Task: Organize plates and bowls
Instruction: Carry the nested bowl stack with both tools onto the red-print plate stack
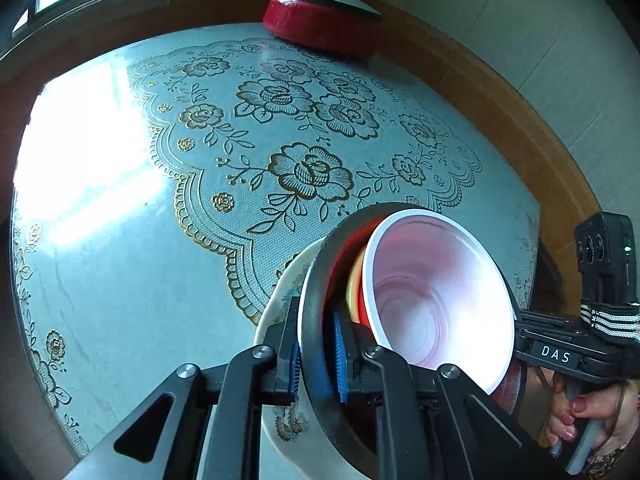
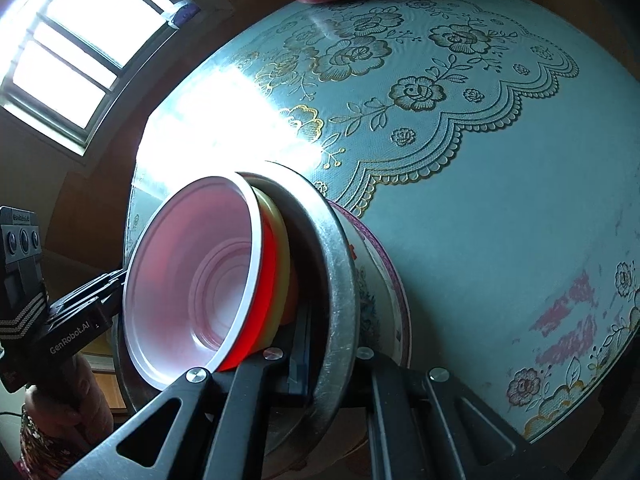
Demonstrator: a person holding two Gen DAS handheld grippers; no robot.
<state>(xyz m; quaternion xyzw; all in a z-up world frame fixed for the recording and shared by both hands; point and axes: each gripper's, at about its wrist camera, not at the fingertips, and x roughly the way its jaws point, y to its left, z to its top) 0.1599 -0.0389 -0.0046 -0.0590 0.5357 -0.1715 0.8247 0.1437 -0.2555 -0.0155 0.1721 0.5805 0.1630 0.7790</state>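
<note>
Left wrist view: your left gripper (image 1: 318, 354) pinches the rim of a metal bowl (image 1: 310, 320), one blue pad outside the wall and one inside. Nested in that bowl, to the right of the gripper, sit a yellow bowl (image 1: 354, 284) and a red bowl (image 1: 436, 292) with a white, pink-tinted inside. Under and to the left of the metal bowl, a cream floral plate (image 1: 280, 300) shows. Ahead of the gripper spreads the tabletop (image 1: 120, 280), covered in pale blue with gold roses. At its far edge lies a red round box (image 1: 320, 20). At the far right of the stack your right gripper (image 1: 524, 330) reaches the rim, held by a hand (image 1: 576, 420) with painted nails.

Right wrist view: your right gripper (image 2: 332, 354) is clamped on the opposite rim of the same metal bowl (image 2: 340, 280), its fingers pressed close on the wall. The red bowl (image 2: 192, 280) and yellow bowl (image 2: 280, 248) lie left of the gripper, the floral plate (image 2: 384, 292) just to its right. The left gripper (image 2: 116, 284) meets the stack at far left. The whole stack appears tilted above the near edge of the tabletop (image 2: 500, 220); whether it touches the surface is unclear.
</note>
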